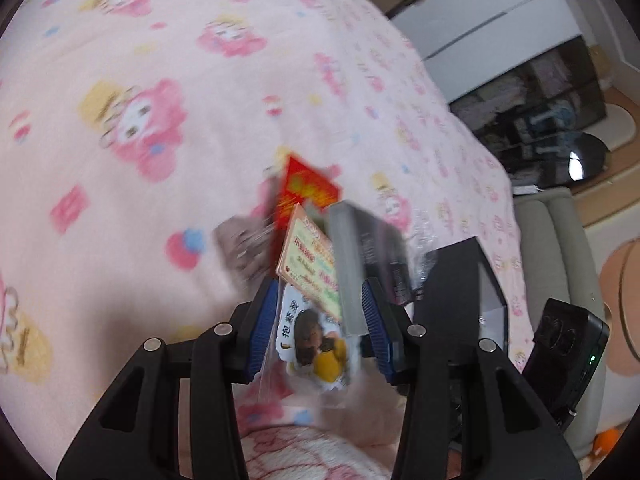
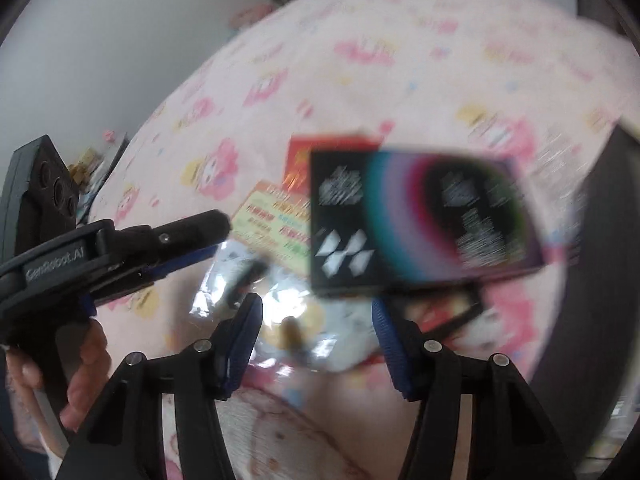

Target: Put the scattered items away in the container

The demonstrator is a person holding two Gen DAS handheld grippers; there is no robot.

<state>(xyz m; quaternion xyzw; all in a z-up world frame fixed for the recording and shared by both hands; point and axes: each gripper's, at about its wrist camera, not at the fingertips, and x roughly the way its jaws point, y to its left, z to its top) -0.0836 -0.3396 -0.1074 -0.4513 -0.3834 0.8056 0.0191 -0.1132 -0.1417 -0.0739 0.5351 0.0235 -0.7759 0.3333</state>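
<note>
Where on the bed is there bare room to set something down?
Bare blanket lies left of and beyond the red packet. It is crowded around the left gripper: orange card, black box and clear bag overlap, with a dark container to the right.

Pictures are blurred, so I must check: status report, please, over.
Right gripper open, clear sticker packet seen between its fingers. Left gripper around packet and black box edge, grip unclear. Dark container at right; heavy blur.
</note>
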